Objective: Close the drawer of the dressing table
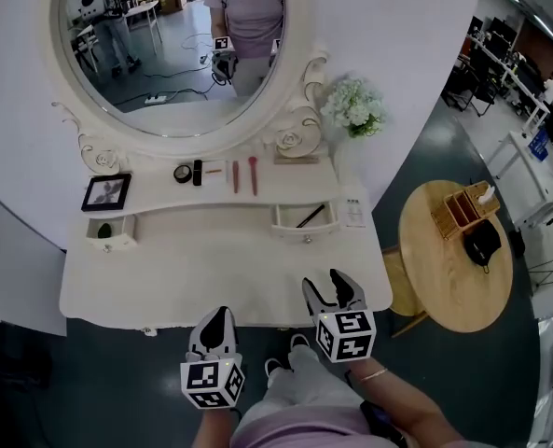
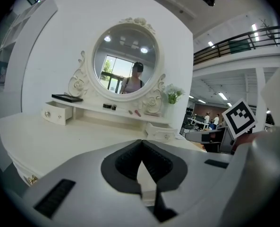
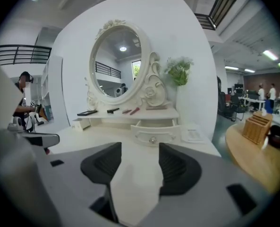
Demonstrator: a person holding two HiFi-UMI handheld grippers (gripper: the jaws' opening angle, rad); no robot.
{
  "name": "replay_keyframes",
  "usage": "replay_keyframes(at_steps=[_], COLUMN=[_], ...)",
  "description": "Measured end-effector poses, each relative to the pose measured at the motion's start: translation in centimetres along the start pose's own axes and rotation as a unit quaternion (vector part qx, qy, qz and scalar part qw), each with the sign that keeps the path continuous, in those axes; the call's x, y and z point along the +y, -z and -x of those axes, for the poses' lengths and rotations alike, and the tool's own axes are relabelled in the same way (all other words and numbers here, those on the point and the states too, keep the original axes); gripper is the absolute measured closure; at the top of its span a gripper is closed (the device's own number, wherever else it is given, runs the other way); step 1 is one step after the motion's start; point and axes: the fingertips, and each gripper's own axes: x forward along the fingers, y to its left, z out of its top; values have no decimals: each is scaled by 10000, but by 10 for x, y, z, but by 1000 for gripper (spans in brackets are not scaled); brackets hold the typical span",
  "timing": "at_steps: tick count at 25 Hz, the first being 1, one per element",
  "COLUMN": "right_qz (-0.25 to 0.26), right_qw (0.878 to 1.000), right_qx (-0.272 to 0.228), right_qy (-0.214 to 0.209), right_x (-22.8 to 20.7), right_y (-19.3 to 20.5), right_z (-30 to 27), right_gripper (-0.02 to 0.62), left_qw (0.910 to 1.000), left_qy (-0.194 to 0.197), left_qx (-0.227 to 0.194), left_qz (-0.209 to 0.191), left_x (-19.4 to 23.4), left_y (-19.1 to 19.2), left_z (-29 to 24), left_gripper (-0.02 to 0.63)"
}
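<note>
Head view, drawer (image 1: 304,231): stands pulled out at the right end of the low shelf (image 1: 211,200) of the dressing table (image 1: 211,273), with a dark thin thing (image 1: 311,216) inside
Head view, left gripper (image 1: 216,320) and right gripper (image 1: 334,287): hover at the near edge of the top, well apart from the drawer
Left gripper view, jaws: pressed together, nothing between
Right gripper view, jaws: stand apart and empty, pointed at the drawer front and its knob (image 3: 152,139)
Step in hand: probably the approach; best to meet the front flat near the knob and push straight back, to avoid jamming
Surface: white, smooth, bare in the near part; small cosmetics (image 1: 243,174) on the shelf under the oval mirror (image 1: 164,54)
Room: open hall with dark floor (image 1: 425,157), round wooden table (image 1: 449,278) to the right
</note>
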Motion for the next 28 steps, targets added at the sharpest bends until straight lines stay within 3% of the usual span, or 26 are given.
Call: replay_keyframes(at_steps=[7, 28], right_qz=[135, 494], right_qw=[9996, 9964], right_qx=[135, 640], right_qy=[207, 241], right_x=[-12, -31], right_y=[-3, 7], right_z=[-38, -114], right_gripper=[362, 449], left_qw=[10000, 9993], left_qy=[-55, -269], left_qx=[3, 242], left_qz=[41, 113], left_x=[14, 33], left_y=[-5, -7], left_z=[-12, -73], left_gripper=[606, 606])
